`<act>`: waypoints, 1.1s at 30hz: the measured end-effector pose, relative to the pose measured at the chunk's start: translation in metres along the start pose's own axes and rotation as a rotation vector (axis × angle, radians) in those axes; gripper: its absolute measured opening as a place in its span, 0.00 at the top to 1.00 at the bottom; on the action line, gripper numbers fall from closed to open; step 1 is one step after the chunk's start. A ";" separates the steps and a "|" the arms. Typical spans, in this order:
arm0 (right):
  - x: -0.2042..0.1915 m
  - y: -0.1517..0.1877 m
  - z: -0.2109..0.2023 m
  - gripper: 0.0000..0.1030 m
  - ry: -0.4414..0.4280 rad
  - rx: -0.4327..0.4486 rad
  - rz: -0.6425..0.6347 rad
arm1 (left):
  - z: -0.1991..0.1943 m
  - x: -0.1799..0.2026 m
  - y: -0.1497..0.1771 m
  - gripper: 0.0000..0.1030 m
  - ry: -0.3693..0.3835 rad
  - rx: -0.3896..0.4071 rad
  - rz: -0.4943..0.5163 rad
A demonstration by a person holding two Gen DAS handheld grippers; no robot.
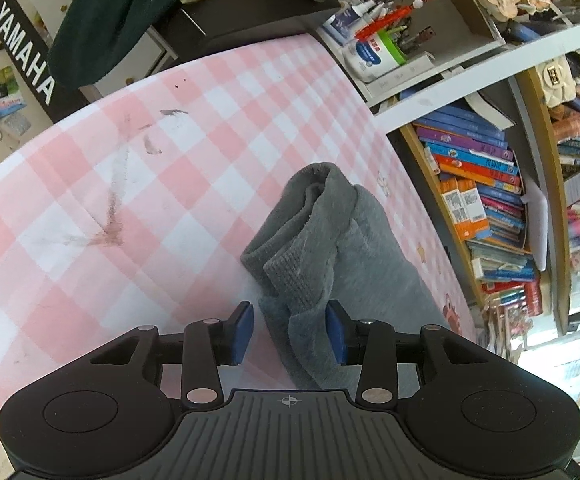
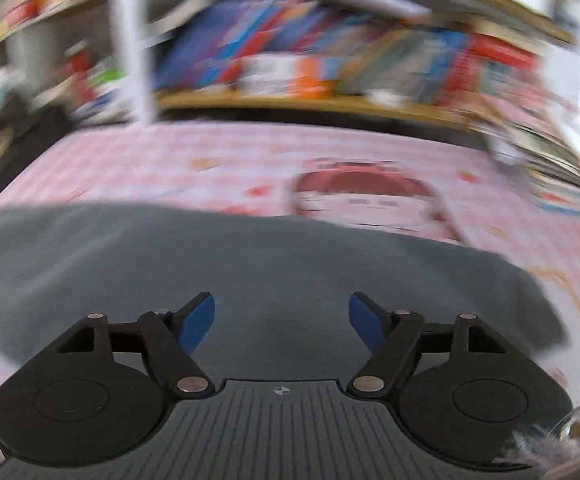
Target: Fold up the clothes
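Left wrist view: left gripper (image 1: 290, 334) jaws stand apart, a fold of the grey fleece garment (image 1: 330, 248) loose between them, its ribbed cuffs bunched near the pink-checked bench's (image 1: 90, 184) shelf-side edge. Right gripper (image 2: 282, 322) jaws gape wide over blurred grey cloth, gripping nothing.

One grey garment (image 1: 330, 248) at centre, one pink checked tablecloth (image 1: 130, 168), two grippers (image 1: 290, 330) (image 2: 282, 322), one dark green cloth (image 1: 122, 12) at eleven o'clock, one white handbag (image 1: 556, 82) at two o'clock

Both wrist views tilt down, close over the grey garment (image 1: 342, 248) on the checked cloth (image 1: 130, 168); right apparently blurred.
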State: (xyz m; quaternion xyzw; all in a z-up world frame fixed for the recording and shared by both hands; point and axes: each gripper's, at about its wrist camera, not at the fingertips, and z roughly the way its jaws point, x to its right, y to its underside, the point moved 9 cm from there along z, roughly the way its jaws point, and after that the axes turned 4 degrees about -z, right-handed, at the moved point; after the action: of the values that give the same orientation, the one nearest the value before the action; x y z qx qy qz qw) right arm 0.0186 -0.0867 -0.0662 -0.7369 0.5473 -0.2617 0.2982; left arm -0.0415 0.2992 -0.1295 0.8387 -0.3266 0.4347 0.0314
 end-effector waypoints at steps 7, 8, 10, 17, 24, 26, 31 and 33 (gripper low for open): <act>-0.064 -0.018 0.030 0.28 -0.142 -0.058 -0.146 | 0.004 -0.001 -0.002 0.62 0.028 0.017 -0.032; -0.069 -0.023 0.034 0.28 -0.144 -0.059 -0.142 | 0.004 -0.001 -0.002 0.62 0.028 0.020 -0.031; -0.078 -0.033 0.039 0.28 -0.131 -0.046 -0.118 | 0.005 0.000 -0.001 0.62 0.029 0.028 -0.031; -0.116 -0.017 0.061 0.28 -0.126 -0.128 -0.243 | 0.007 -0.002 -0.002 0.62 0.044 0.049 -0.092; -0.120 -0.003 0.049 0.28 -0.121 -0.145 -0.319 | 0.007 -0.001 -0.001 0.63 0.031 0.071 -0.109; -0.119 0.003 0.044 0.28 -0.124 -0.151 -0.326 | 0.007 -0.001 -0.001 0.67 0.030 0.074 -0.119; -0.117 0.009 0.042 0.27 -0.142 -0.162 -0.300 | 0.012 0.001 -0.003 0.67 0.030 0.068 -0.166; -0.117 0.010 0.041 0.26 -0.144 -0.163 -0.293 | 0.017 0.005 -0.004 0.74 0.027 0.053 -0.173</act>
State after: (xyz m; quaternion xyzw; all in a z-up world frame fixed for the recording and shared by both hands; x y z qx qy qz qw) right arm 0.0105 0.0305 -0.1088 -0.8471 0.4310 -0.2039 0.2348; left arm -0.0253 0.2935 -0.1353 0.8584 -0.2409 0.4499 0.0510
